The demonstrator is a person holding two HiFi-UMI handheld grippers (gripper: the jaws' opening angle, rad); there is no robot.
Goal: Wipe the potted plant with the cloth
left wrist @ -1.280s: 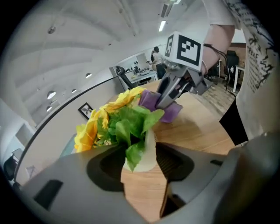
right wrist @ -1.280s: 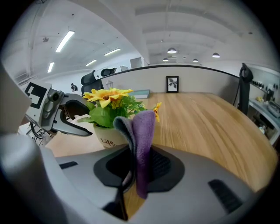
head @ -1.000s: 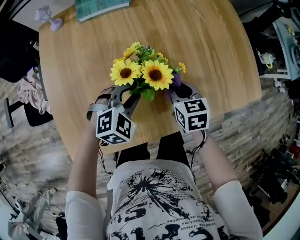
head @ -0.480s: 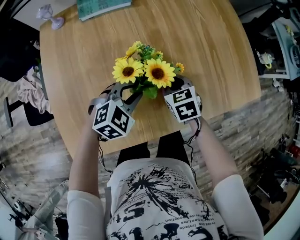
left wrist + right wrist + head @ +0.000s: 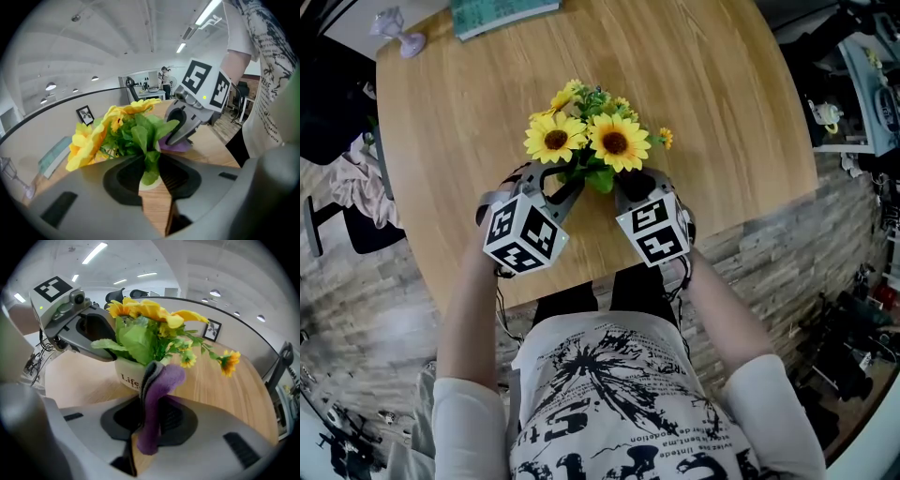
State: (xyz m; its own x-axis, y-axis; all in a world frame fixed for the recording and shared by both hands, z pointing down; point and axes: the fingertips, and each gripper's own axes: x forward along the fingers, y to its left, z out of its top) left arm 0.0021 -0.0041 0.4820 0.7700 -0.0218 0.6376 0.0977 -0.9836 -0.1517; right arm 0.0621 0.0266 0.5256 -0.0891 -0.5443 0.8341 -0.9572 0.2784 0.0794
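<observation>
The big round wooden table (image 5: 722,112) fills the top of the head view. The potted plant (image 5: 591,141) with yellow flowers stands near its lower edge, in the middle of the picture, just above my two hands. Its white pot (image 5: 127,375) sits a little left of the middle in the right gripper view.

My left gripper (image 5: 151,161) comes at the plant from the lower left in the head view. Its fingers are almost together, and I think they pinch a hanging leaf.

My right gripper (image 5: 152,397) comes from the lower right. Its fingers press tight on the purple cloth (image 5: 159,385). The cloth stands up tall between them, and its floppy top is just beside the pot and the lowest leaves. I cannot tell if it touches them.

So the plant lies straight ahead of the cloth and a bit up. The cloth hand is the one to wipe.

The green leaf (image 5: 149,164) hangs straight down, so I think wiping along it, top to tip, works best.
</observation>
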